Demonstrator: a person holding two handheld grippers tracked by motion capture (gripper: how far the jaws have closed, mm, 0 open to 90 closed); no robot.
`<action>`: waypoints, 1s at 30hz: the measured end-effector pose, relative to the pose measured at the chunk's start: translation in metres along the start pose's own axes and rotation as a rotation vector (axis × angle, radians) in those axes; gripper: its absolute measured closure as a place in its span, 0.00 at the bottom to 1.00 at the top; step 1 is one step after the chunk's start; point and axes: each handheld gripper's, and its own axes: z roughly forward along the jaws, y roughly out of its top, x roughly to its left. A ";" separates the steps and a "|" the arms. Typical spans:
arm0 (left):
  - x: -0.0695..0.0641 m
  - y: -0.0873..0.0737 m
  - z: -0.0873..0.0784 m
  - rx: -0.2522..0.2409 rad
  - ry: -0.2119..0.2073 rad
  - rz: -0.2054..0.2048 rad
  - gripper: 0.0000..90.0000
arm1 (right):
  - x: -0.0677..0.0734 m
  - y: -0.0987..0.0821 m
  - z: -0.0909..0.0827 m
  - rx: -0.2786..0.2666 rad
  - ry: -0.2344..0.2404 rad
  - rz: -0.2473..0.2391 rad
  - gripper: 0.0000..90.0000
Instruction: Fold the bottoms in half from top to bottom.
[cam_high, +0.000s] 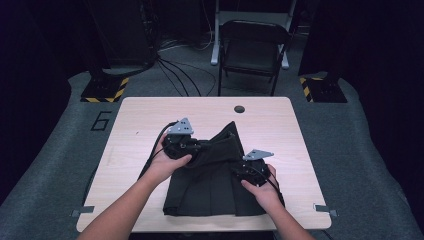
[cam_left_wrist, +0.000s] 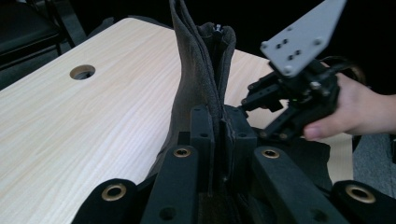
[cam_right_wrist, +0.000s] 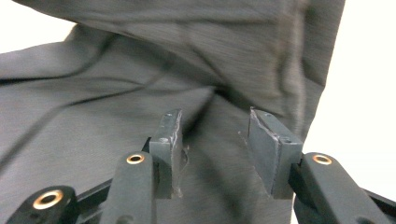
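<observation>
On the pale wooden desk (cam_high: 150, 115), toward its near edge, lies a dark pleated skirt (cam_high: 210, 192), its far corner pulled up by the left gripper (cam_high: 196, 146), fingers clamped on that fabric, while beside it the right gripper (cam_right_wrist: 215, 140) hovers over the cloth, fingers parted.

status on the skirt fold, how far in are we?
Done: the dark pleated skirt lies mostly flat on the table. In hand: the left gripper is clamped on the waistband edge, lifting it upright; the right gripper is open over the cloth, pads not pressing. Left: laying that raised part over and finishing the fold.
</observation>
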 end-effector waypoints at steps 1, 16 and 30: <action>-0.001 0.000 0.000 -0.002 0.003 0.005 0.93 | 0.005 0.000 -0.003 -0.003 0.014 -0.009 0.61; -0.006 -0.006 -0.004 -0.011 -0.017 0.001 0.93 | 0.029 -0.021 0.012 0.089 0.037 -0.067 0.59; -0.014 -0.016 -0.008 -0.014 -0.040 -0.001 0.93 | 0.023 -0.029 0.016 0.117 0.047 -0.049 0.60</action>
